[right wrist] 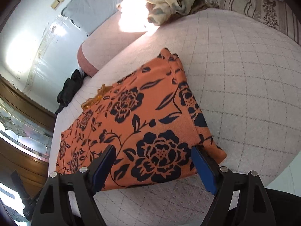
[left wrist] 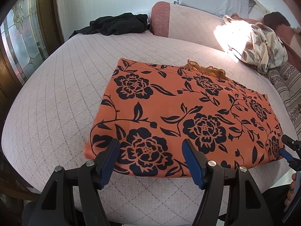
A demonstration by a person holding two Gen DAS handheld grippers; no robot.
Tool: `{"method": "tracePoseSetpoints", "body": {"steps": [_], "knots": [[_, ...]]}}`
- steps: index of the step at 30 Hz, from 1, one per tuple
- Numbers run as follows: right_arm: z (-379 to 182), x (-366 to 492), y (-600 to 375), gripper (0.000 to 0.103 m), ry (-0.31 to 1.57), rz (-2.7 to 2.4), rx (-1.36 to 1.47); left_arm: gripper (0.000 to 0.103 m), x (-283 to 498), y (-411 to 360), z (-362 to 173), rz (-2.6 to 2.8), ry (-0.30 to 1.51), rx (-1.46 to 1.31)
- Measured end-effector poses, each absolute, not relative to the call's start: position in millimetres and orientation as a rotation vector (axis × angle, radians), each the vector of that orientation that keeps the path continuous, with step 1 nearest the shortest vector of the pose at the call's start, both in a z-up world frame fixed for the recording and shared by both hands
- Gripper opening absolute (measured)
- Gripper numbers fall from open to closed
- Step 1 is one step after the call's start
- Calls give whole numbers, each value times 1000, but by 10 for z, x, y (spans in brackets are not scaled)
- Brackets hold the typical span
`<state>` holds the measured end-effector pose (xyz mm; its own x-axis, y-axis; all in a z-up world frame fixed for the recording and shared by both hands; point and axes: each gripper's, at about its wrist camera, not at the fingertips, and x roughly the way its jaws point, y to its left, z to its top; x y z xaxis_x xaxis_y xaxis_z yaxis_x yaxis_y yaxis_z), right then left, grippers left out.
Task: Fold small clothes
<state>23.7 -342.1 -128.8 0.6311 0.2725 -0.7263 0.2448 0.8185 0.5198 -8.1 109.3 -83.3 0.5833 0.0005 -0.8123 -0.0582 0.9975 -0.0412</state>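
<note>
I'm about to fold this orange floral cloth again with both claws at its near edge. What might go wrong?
1. The cloth is already folded in layers, which show at its right edge in the right wrist view; a claw may catch only the top layer and undo the fold.
2. Both claws, left and right, are open over the near edge at opposite corners; uneven lifting could skew the fold.
3. The frilly trim sticking out at the far edge may stay exposed.

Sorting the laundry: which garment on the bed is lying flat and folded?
The orange cloth with black flowers, nearest both grippers; the black garment and cream floral cloth are crumpled heaps.
</note>
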Motion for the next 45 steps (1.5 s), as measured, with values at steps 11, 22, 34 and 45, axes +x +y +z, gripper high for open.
{"method": "tracePoseSetpoints", "body": {"steps": [11, 22, 34, 45], "knots": [[-1284, -25, -3389, 85, 917, 51, 743, 69, -166, 1076, -790, 33, 944, -67], [-1587, -90, -3701, 85, 937, 14, 990, 69, 3, 731, -833, 1, 945, 2], [-1699, 234, -3948, 52, 889, 29, 1119, 69, 324, 406, -1055, -32, 968, 66], [-1731, 230, -3904, 11, 1014, 28, 953, 69, 482, 255, -1156, -55, 976, 86]]}}
